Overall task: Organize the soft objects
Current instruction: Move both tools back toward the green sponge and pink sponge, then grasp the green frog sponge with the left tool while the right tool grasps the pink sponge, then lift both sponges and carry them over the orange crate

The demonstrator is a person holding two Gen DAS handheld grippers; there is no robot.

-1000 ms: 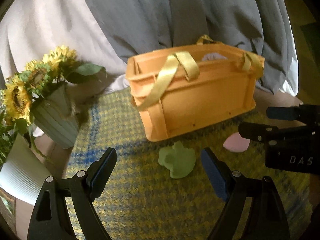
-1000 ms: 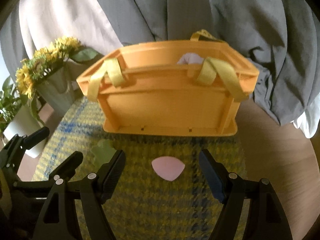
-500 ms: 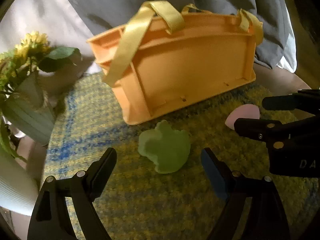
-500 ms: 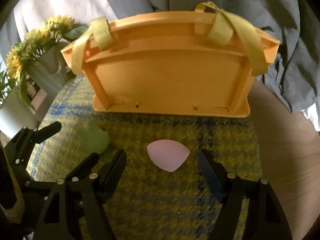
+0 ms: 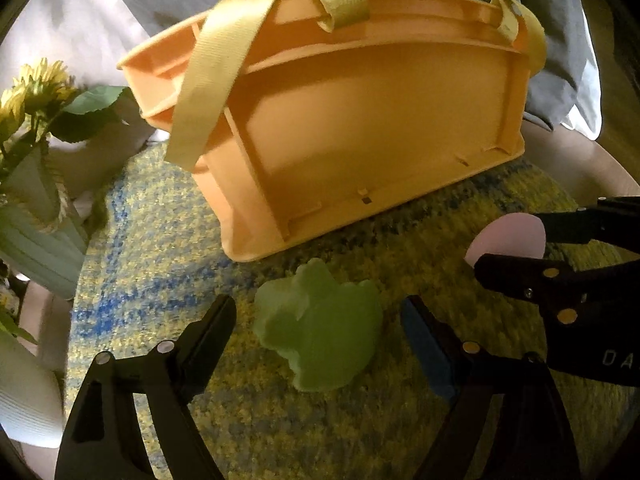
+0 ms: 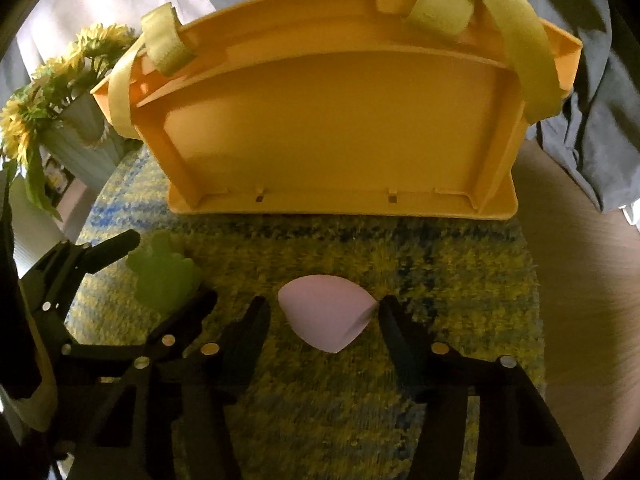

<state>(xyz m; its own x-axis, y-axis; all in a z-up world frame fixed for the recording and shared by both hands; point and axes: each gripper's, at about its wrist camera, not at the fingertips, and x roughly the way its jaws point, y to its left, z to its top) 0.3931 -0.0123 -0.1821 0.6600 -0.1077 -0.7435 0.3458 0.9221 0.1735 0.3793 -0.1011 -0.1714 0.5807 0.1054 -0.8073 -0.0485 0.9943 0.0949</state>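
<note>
A green soft toy (image 5: 320, 326) lies on the yellow-blue woven mat (image 5: 160, 240), between the open fingers of my left gripper (image 5: 320, 322). It also shows in the right wrist view (image 6: 162, 280). A pink soft teardrop sponge (image 6: 326, 316) lies between the fingers of my right gripper (image 6: 322, 312), which stand close on either side of it. The sponge also shows in the left wrist view (image 5: 508, 236). An orange basket (image 6: 332, 128) with yellow straps stands just behind both objects.
A ribbed vase of sunflowers (image 5: 28, 208) stands at the mat's left edge. Grey and white cloth (image 5: 100, 20) hangs behind the basket. The bare wooden table (image 6: 588, 280) shows to the right of the mat.
Both grippers have moved down and forward. The green toy now sits between the left fingers and the pink sponge between the right fingers, which have narrowed.
</note>
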